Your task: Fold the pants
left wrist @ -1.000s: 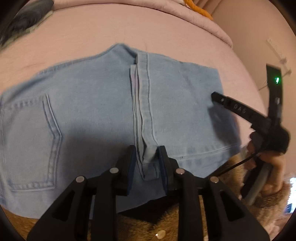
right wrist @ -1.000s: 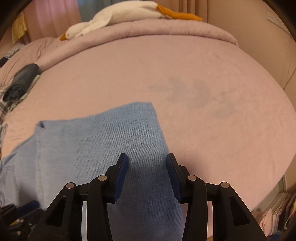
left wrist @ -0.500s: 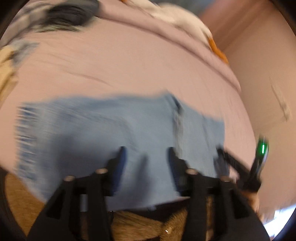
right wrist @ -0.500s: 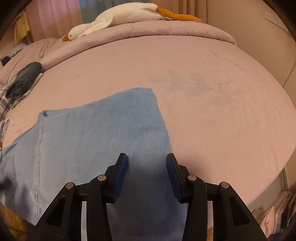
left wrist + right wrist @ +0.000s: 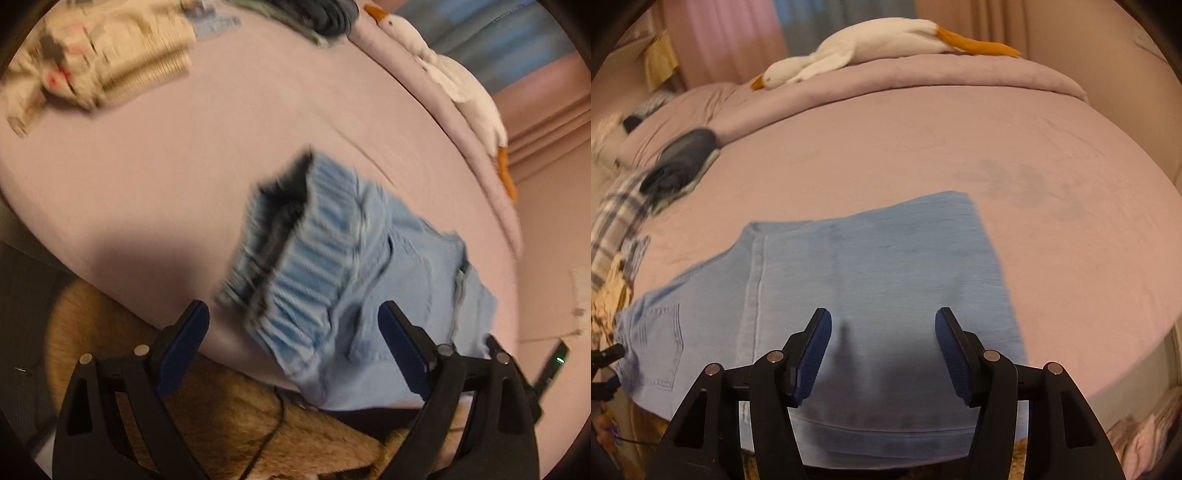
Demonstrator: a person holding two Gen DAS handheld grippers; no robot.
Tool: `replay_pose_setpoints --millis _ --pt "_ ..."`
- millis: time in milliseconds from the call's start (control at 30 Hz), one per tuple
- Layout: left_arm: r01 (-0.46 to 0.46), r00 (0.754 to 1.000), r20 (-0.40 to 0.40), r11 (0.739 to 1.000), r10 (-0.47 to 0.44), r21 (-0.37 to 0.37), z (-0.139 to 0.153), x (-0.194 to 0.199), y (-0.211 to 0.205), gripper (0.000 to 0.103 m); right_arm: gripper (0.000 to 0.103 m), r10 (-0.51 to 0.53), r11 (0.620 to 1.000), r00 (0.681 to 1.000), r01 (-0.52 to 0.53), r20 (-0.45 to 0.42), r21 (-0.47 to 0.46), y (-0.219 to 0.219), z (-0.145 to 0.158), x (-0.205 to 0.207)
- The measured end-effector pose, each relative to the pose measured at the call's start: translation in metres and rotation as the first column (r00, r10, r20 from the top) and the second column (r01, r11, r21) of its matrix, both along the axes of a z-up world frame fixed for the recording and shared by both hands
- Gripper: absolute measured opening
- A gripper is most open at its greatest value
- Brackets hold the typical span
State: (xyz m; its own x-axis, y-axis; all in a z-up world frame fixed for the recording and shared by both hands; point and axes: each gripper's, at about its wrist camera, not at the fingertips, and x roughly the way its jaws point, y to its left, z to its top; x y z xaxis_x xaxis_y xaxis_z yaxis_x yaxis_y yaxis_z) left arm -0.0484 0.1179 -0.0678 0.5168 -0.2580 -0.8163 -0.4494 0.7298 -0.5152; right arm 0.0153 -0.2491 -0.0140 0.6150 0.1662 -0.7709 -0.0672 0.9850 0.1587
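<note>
Light-blue pants [image 5: 871, 295] lie partly folded on the pink bed [image 5: 960, 147]; left hand-held gripper [image 5: 295, 343] and right hand-held gripper [image 5: 882, 350] hover, jaws opening, nothing gripped. Best next: grip both near-edge corners evenly.

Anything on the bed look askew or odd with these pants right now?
Mostly tidy. The folded jeans lie flat on the pink bedspread, but their near edge overhangs the bed's edge. A faint dark mark stains the cover beyond them.
</note>
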Motion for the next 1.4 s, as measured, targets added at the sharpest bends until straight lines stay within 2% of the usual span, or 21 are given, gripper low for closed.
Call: replay_pose_setpoints --millis 67,133,200,267,300,333,367,433,500,533,600,733,900,1033,1133,1233,1400 --pt "-0.004 1.0 0.007 0.999 0.004 -0.046 -0.008 -0.001 -0.001 0.091 0.059 0.008 1.0 1.0 -0.008 -0.026 -0.013 0.007 -0.006 0.002" --pt "-0.012 1.0 0.025 1.0 0.012 -0.005 -0.007 0.001 -0.009 0.091 0.059 0.014 1.0 0.999 -0.014 -0.047 -0.001 0.009 -0.011 0.003" --pt "0.004 1.0 0.024 0.999 -0.005 0.048 -0.003 0.005 -0.015 0.087 0.059 0.019 1.0 0.998 -0.019 -0.057 -0.003 0.013 -0.014 0.002" --pt "-0.008 1.0 0.012 0.994 0.006 0.107 -0.002 0.004 -0.015 0.073 0.059 0.019 0.999 0.998 -0.02 -0.056 -0.025 0.017 -0.014 0.001" --pt "-0.017 1.0 0.006 0.992 0.016 0.124 -0.002 0.007 -0.016 0.07 0.059 0.02 0.999 0.998 -0.022 -0.054 -0.037 0.019 -0.014 0.001" --pt "-0.024 1.0 0.008 0.991 0.023 0.128 -0.002 0.007 -0.015 0.062 0.059 0.022 0.999 0.998 -0.024 -0.052 -0.038 0.02 -0.013 0.0" --pt "-0.033 0.999 0.011 0.992 0.032 0.123 -0.003 0.008 -0.014 0.054 0.059 0.026 0.999 0.998 -0.028 -0.053 -0.031 0.02 -0.013 0.0" --pt "-0.042 0.999 0.018 0.995 0.041 0.09 -0.006 0.009 -0.01 0.047 0.059 0.025 0.999 0.998 -0.026 -0.054 -0.024 0.019 -0.014 0.0" --pt "-0.049 0.999 0.005 0.997 0.049 0.061 -0.006 0.013 -0.006 0.044 0.059 0.024 0.999 0.998 -0.025 -0.054 -0.021 0.018 -0.014 -0.001" --pt "-0.06 0.998 -0.003 0.997 0.061 0.038 -0.003 0.012 -0.003 0.038 0.059 0.024 1.0 0.998 -0.025 -0.053 -0.019 0.018 -0.014 -0.001" --pt "-0.073 0.997 0.013 0.997 0.072 0.026 0.011 0.006 -0.001 0.032 0.059 0.025 0.999 0.998 -0.026 -0.053 -0.028 0.02 -0.014 0.0" --pt "-0.058 0.993 0.112 0.993 0.047 0.098 0.057 0.008 -0.022 0.029 0.059 0.021 0.999 0.999 -0.022 -0.047 -0.03 0.021 -0.013 0.0" --pt "0.072 0.963 0.241 0.978 -0.119 0.194 0.11 0.021 -0.073 0.028 0.059 0.004 1.0 0.999 -0.004 -0.043 -0.01 0.013 -0.012 -0.002" --pt "0.183 0.93 0.266 0.948 -0.252 0.259 0.125 0.036 -0.122 0.028 0.059 -0.015 1.0 0.999 0.016 -0.036 0.014 0.003 -0.011 -0.004" --pt "0.253 0.907 0.255 0.917 -0.336 0.309 0.123 0.044 -0.156 0.028 0.059 -0.034 0.999 0.999 0.035 -0.034 0.035 -0.005 -0.01 -0.005" --pt "0.333 0.885 0.202 0.872 -0.42 0.358 0.107 0.057 -0.188 0.029 0.059 -0.053 0.998 0.998 0.055 -0.035 0.041 -0.014 -0.01 -0.007" --pt "0.456 0.851 0.125 0.836 -0.51 0.304 0.069 0.075 -0.218 0.03 0.059 -0.075 0.996 0.997 0.077 -0.035 0.053 -0.024 -0.012 -0.009"
